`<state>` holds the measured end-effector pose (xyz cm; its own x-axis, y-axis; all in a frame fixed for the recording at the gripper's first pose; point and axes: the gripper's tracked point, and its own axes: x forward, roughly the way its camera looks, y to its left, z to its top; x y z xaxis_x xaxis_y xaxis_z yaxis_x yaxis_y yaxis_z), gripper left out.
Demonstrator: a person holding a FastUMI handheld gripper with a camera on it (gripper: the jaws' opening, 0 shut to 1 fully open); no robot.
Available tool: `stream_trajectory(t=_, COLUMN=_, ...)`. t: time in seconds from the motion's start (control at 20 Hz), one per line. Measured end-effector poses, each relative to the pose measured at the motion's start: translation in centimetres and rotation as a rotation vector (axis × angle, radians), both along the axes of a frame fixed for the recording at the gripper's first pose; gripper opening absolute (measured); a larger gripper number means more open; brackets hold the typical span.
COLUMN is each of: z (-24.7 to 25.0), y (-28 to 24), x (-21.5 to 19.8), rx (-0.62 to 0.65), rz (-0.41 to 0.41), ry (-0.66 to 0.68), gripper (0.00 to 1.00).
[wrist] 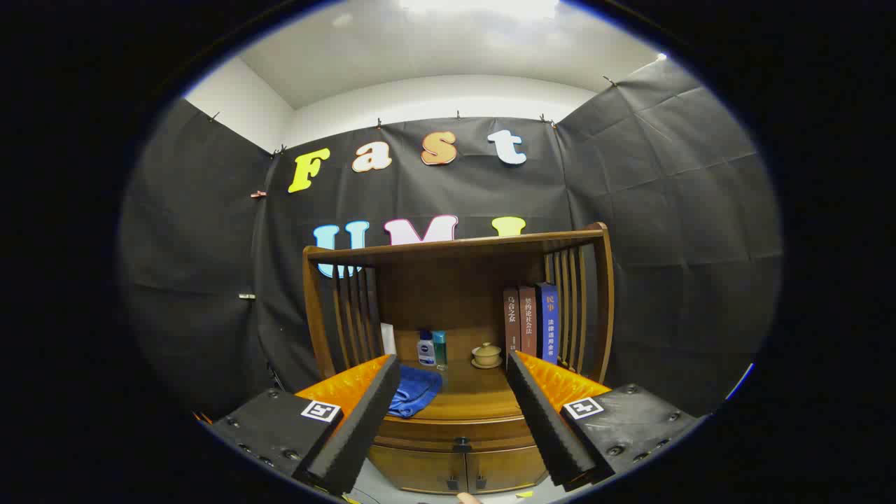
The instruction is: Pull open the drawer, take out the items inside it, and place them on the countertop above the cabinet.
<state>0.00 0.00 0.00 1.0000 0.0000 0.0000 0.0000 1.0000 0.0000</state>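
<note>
tongs [453, 392] spread wide, nothing between the foam pads [367, 413], both fingers hanging in the air in front of the cabinet [455, 448]. drawer [458, 437] sits closed just under the table [476, 399], its dark knob [461, 444] roughly centred between the two fingertips and a bit beyond them. drawer contents hidden (front is shut, so cannot tell what is inside). below the drawer, two small doors [448, 470] with dark pulls side by side.

on the table: blue cloth [414, 392] bunched up on the left, partly behind the left finger. behind it at the back, white bottle [425, 348] and teal bottle [439, 348] standing upright, touching or nearly so. right of them, apart, small tan lidded cup [486, 354] on a saucer. further right, three books [530, 320] upright in a row against the slatted right side, two reddish-brown and one blue. wooden shelf [455, 246] spans over all of it, slatted sides left and right.

small pale bit at the bottom under the cabinet, too little visible to tell what it is. grey floor under the cabinet.
</note>
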Motion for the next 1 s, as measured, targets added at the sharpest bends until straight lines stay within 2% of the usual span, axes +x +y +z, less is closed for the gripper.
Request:
stream_trajectory(t=0.65, z=-0.3, y=0.4, x=1.5, rx=-0.048, rz=0.016, ry=0.029, gripper=1.00)
stream_trajectory(t=1.0, z=-0.8, y=0.2, x=1.7, rx=-0.027, rz=0.017, ry=0.036, gripper=1.00)
